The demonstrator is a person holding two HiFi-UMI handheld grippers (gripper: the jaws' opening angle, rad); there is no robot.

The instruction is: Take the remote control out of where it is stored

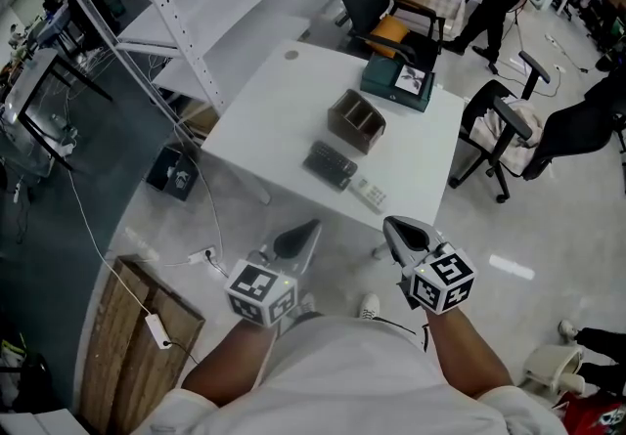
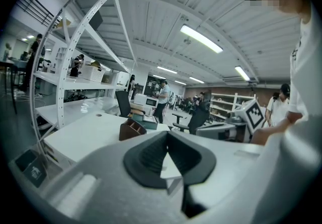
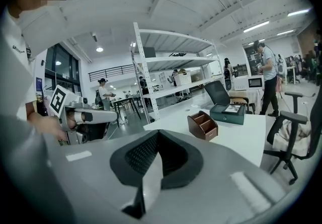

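1. The white remote control (image 1: 369,194) lies flat on the surface (image 1: 279,101), close to its near edge and outside the brown holder (image 1: 356,120). A dark keypad (image 1: 330,165) is set between the two; whether it is a second remote cannot be told at this size.
2. Nothing is seen standing up out of the holder's compartments, so the remote already lies as the task wants it. Whether it was taken from that holder cannot be settled from this moment.
3. The left hand-held gripper (image 1: 311,226) is held with its jaws pressed together and nothing between them. It is short of the surface's near edge, above the floor.
4. The right hand-held gripper (image 1: 389,224) is likewise pressed together and empty, held just beside the left. Both are pointed toward the surface, well apart from the remote. This is judged a neutral carrying posture, not one set for grasping.
5. A green box (image 1: 398,81) is placed at the far edge behind the holder, apart from the remote, so access to the remote is not blocked by it.
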